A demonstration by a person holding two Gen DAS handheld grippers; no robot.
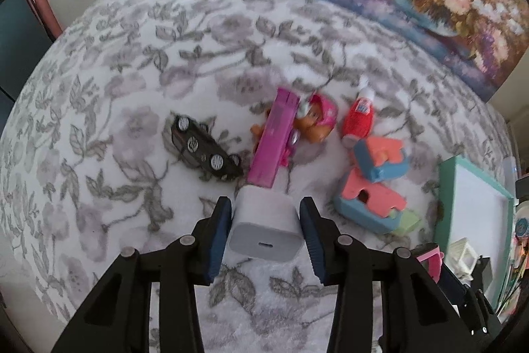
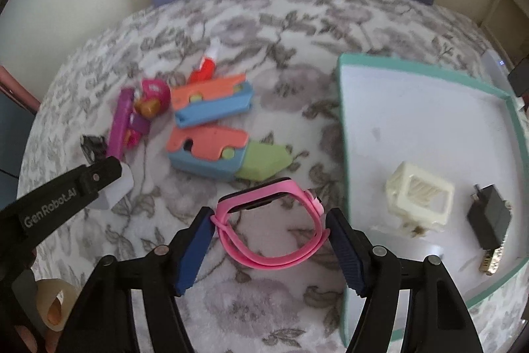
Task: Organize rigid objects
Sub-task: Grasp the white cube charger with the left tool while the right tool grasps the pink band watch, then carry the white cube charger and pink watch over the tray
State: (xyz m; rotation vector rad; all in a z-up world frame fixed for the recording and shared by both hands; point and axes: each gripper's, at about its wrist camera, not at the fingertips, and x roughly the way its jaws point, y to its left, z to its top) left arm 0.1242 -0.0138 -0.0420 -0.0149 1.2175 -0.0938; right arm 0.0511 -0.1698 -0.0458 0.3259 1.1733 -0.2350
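My left gripper (image 1: 264, 232) is clamped on a white plastic charger cube (image 1: 264, 225); my right gripper (image 2: 269, 237) pinches a pink rubber watch band (image 2: 269, 229), both probably bound for the teal-rimmed white tray (image 2: 344, 154).

Charger cube (image 1: 264, 225): smooth matt white plastic; pink watch band (image 2: 274, 230): soft-looking rubbery strap with a glossy dark face. Table cover (image 1: 132, 88) is fuzzy, napped cloth with a grey floral print. Tray (image 2: 515, 134): smooth plastic, slight sheen; gripper pads (image 2: 195, 250): ribbed blue rubber.
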